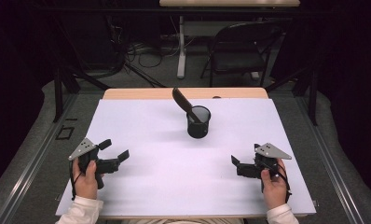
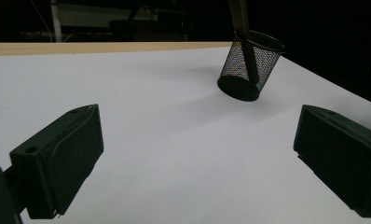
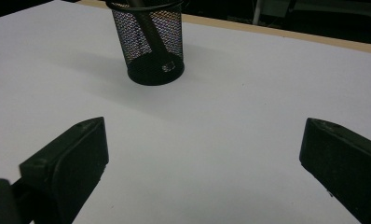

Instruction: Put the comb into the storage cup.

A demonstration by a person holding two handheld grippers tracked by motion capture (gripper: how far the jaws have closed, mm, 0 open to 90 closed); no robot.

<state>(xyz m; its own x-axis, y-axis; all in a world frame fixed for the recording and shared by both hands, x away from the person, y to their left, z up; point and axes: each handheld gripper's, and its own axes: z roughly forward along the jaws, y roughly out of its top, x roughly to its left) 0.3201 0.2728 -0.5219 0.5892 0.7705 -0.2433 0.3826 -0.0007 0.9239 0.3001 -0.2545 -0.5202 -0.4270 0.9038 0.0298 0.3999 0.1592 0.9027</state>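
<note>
Tools, left (image 1: 116, 150) and right (image 1: 243, 161), rest wide open and empty near the desk's (image 1: 141, 186) front edge, well apart from the mesh cup (image 1: 198, 122) holding a leaning spatula (image 1: 182, 103), so one should steady the cup while the other lifts.

The person's left hand (image 1: 86, 178) grips the handle of the left gripper (image 1: 114, 150), and its jaws stand wide apart with nothing between the fingertips. The right hand (image 1: 273, 183) holds the right gripper (image 1: 245, 156) in the same way, with the jaws spread wide and nothing between them. Both grippers point inward and a little forward, towards each other. Both forearms wear white sleeves (image 1: 81, 212) and come in from below, well apart.
</note>
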